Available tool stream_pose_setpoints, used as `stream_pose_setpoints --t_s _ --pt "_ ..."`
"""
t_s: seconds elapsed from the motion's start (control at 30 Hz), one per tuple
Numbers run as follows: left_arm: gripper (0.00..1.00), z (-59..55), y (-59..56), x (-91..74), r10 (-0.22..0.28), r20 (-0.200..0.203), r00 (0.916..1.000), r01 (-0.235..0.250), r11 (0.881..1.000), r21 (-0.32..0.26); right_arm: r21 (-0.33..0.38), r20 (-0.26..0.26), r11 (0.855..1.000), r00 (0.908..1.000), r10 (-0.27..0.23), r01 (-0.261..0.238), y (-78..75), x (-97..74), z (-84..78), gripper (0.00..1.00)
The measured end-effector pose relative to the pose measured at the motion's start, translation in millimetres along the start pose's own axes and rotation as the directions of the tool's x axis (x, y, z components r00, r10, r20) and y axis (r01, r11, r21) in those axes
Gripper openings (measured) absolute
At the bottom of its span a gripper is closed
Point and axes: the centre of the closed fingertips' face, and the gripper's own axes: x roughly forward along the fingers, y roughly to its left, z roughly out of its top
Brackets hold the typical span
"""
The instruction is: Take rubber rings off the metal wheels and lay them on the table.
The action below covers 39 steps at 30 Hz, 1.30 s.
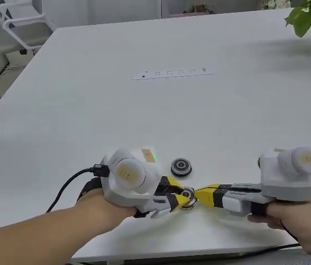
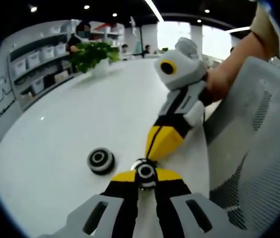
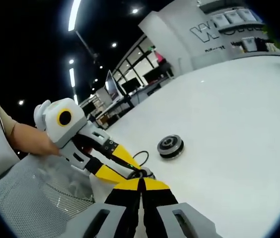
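Near the table's [image 1: 210, 116] front edge, a metal wheel [image 2: 145, 172] is being clamped by the left gripper [image 1: 180, 200]; the right gripper [image 3: 141, 182], jaws closed, is being pressed against its rim.

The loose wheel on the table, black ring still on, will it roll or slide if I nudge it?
The loose wheel lies flat on the table, so it probably won't roll. Its black rubber ring likely grips the surface rather than skidding. The metal hub suggests it's heavy for its size.

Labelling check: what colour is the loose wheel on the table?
Wheel: black ring, silvery hub; best in the left gripper view.
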Motion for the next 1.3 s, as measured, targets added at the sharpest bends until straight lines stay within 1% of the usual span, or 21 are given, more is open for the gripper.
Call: stream_pose_setpoints --t_s 0.23,0.8,0.97,1.0,1.03,1.07,1.17,1.23,1.3 --pt "0.12 -0.1 0.1 0.0 0.001 -0.001 1.0000 -0.001 1.000 0.005 -0.002 0.001 1.000 0.9999 0.011 -0.011 -2.0 0.6 -0.3 0.00" --pt "0.12 -0.2 0.1 -0.4 0.000 0.002 1.0000 0.000 1.000 0.008 -0.007 0.001 1.000 0.9995 0.031 -0.031 0.0 3.2 -1.6 0.00" --pt "0.12 -0.3 0.0 -0.2 0.000 0.001 1.0000 0.000 1.000 0.008 -0.011 0.001 0.999 0.9988 0.050 -0.050 3.3 4.5 -2.0 0.00" --pt "0.12 -0.2 -0.2 0.0 -0.001 0.002 1.0000 0.001 1.000 0.007 -0.009 0.008 0.997 0.9975 0.071 -0.070 7.4 5.4 -1.0 0.00" --pt "0.12 -0.1 -0.5 0.1 -0.001 0.003 1.0000 0.001 1.000 0.008 -0.011 0.044 0.990 0.9889 0.142 -0.142 20.8 6.4 5.7 0.00" --pt "0.12 -0.5 -0.5 0.2 0.000 0.002 1.0000 0.000 1.000 0.009 -0.028 0.022 0.994 0.9942 0.105 -0.104 16.3 5.7 3.8 0.00" --pt "0.12 -0.4 -0.3 0.3 0.000 0.005 1.0000 0.000 1.000 0.007 -0.005 0.026 0.993 0.9926 0.119 -0.119 18.6 5.8 3.8 0.00" --pt "0.12 -0.2 -0.3 0.5 0.002 0.005 1.0000 -0.002 1.000 0.001 0.033 0.046 0.990 0.9898 0.135 -0.136 20.5 4.6 5.5 0.00" --pt "0.12 0.0 -0.4 0.6 0.003 0.005 1.0000 -0.003 1.000 -0.003 0.036 0.049 0.991 0.9911 0.124 -0.125 16.7 3.2 5.8 0.00"
